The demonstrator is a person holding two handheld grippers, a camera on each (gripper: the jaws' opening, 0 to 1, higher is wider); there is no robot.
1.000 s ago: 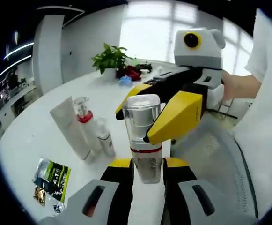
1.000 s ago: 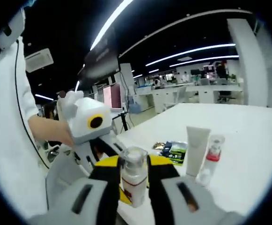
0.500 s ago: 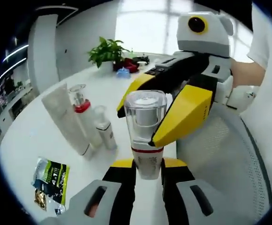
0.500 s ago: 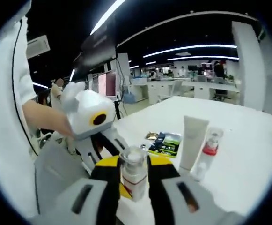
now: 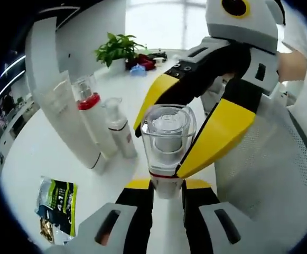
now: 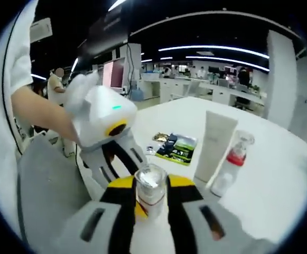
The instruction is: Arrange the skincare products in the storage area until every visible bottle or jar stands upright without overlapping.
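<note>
A bottle with a clear cap and red band (image 5: 166, 138) is held off the white table (image 5: 31, 153). My left gripper (image 5: 166, 186) is shut on its lower body. My right gripper (image 5: 161, 151) comes in from the upper right, its yellow jaws closed around the cap. In the right gripper view the same bottle (image 6: 150, 186) sits between my right gripper (image 6: 150, 194), with the left gripper (image 6: 122, 168) reaching in from the left. A white tube (image 5: 66, 119), a red-collared bottle (image 5: 92, 119) and a small pump bottle (image 5: 120, 135) stand upright together on the table.
A green snack packet (image 5: 58, 203) lies flat on the table near the front; it is also in the right gripper view (image 6: 175, 147). A potted plant (image 5: 116, 47) stands far back. A grey mesh chair (image 5: 272, 174) is on the right. A person's arm (image 6: 42, 114) holds the left gripper.
Both grippers have kept hold of the bottle and tilted, so its cap top now faces the cameras. The standing products look closer in the left gripper view.
</note>
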